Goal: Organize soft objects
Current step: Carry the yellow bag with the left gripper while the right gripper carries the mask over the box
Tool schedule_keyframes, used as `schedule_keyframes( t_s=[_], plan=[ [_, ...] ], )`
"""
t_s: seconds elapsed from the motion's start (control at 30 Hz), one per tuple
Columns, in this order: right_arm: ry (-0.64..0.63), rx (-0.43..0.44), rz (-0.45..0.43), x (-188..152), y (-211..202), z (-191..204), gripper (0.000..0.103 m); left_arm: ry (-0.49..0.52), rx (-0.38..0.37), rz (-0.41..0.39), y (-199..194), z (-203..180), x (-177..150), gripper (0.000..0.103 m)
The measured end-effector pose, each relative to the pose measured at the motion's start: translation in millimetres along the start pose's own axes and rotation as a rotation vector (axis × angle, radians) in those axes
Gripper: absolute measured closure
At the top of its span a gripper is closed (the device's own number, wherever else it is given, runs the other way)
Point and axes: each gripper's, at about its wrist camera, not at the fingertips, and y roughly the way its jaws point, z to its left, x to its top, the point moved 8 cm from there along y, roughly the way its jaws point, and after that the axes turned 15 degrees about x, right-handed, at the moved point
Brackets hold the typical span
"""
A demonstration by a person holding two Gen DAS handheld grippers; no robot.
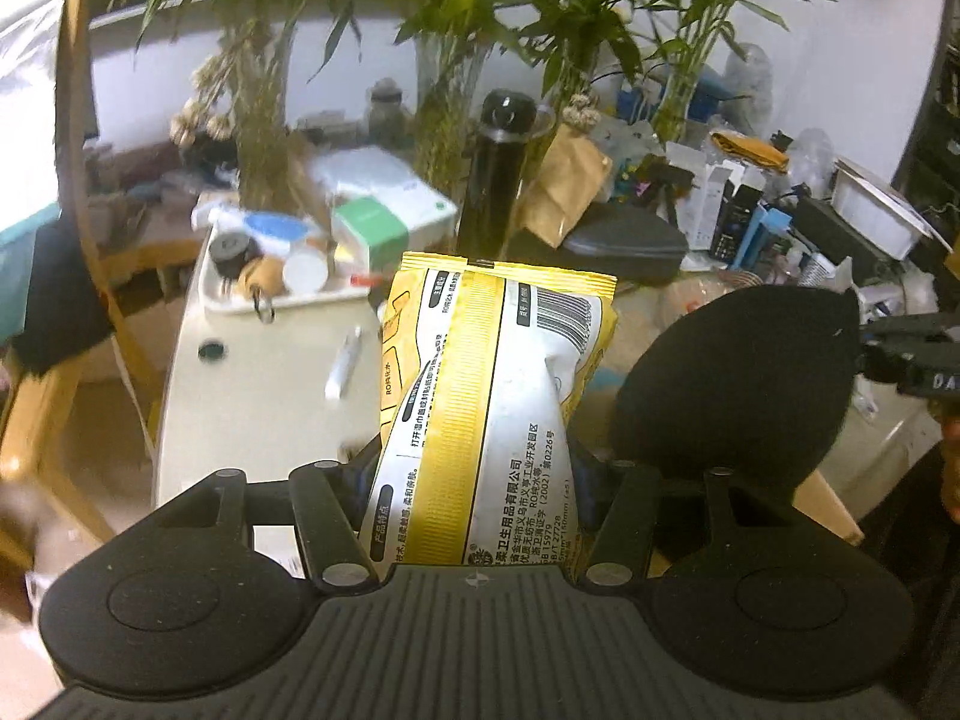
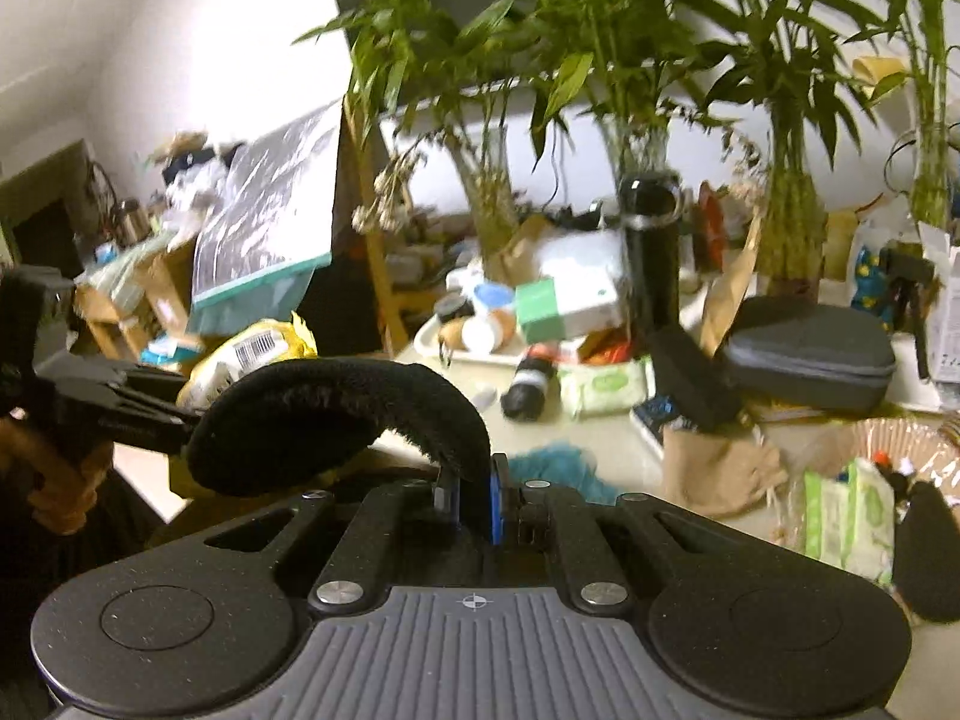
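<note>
Holding a yellow-and-white wet-wipe pack [image 1: 486, 414] upright between the left gripper [image 1: 480, 468] jaws, raised above the cluttered counter [image 1: 264, 384], in front of a black bottle [image 1: 495, 180]. Pinching a black fuzzy pad [image 2: 336, 420] in the nearly closed right gripper [image 2: 480, 498] jaws, beside and apart from the pack, over the counter's near edge.

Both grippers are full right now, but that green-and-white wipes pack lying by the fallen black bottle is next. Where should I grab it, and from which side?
Judging from the right wrist view, the green-and-white wipes pack lies flat and looks soft. Grip it across its short width, near the middle, coming down from above. The black bottle crowds its left end, so favour the right half. Its far edge is partly hidden by clutter.
</note>
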Motion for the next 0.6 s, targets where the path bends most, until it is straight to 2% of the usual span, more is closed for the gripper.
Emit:
schedule_keyframes(
  t_s=[0.33, 0.53, 0.57, 0.6],
  plan=[
    [-0.019, 0.014, 0.088, -17.6, 8.1, 10.2, 0.091, -0.077, 0.012, 0.093, -2.9, -4.1, -30.6, 0.047],
    [-0.035, 0.022, 0.113, -19.0, 12.3, 13.9, 0.091, -0.102, 0.008, 0.076, -5.6, -4.7, -32.5, 0.045],
    [-0.037, 0.023, 0.114, -19.0, 12.6, 14.1, 0.088, -0.104, 0.006, 0.076, -5.2, -4.8, -32.7, 0.045],
    [-0.040, 0.024, 0.113, -18.6, 12.9, 14.5, 0.078, -0.109, 0.008, 0.077, -4.6, -4.5, -32.7, 0.044]
  ],
)
